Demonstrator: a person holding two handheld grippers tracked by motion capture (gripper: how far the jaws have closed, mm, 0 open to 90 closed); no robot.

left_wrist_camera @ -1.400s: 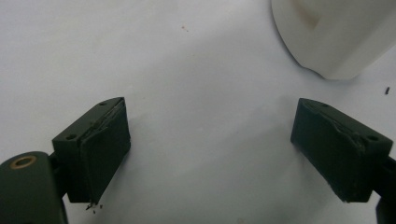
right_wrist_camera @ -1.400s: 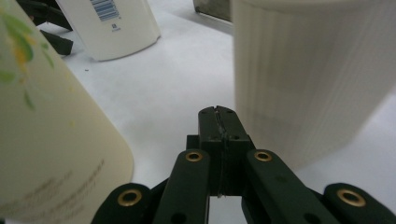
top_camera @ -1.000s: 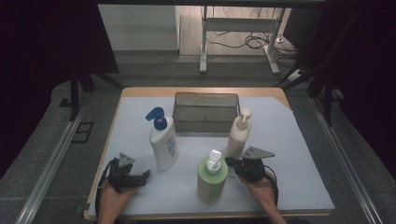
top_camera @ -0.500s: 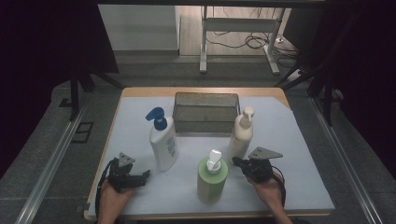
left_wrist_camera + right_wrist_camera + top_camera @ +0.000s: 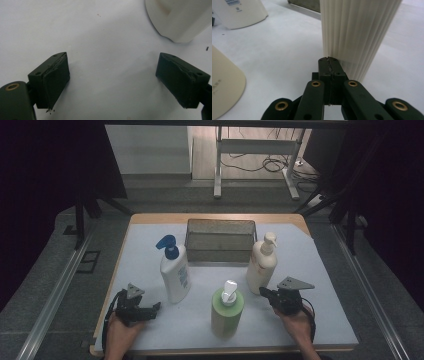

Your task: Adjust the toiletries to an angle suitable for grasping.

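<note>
Three bottles stand on the white table cover [image 5: 320, 320]: a white bottle with a blue pump [image 5: 174, 270], a ribbed cream pump bottle [image 5: 262, 262], and a green bottle with a white cap [image 5: 226, 310]. My left gripper [image 5: 155, 306] rests at the front left, open and empty [image 5: 112, 65], with the white bottle's base [image 5: 180, 17] ahead to its right. At the front right, my right gripper [image 5: 263, 293] is shut on nothing [image 5: 329, 60]. Its tips sit just short of the ribbed cream bottle's foot [image 5: 357, 32].
A dark mesh basket [image 5: 220, 240] stands at the back centre, behind the bottles. In the right gripper view the white bottle [image 5: 239, 12] is at the far left and the green bottle's side [image 5: 224, 85] is close on the left. The table's front edge lies just behind both hands.
My right hand and gripper have slid a little to the right, nearer the cream bottle's right side. The left gripper and the bottles have not moved.
</note>
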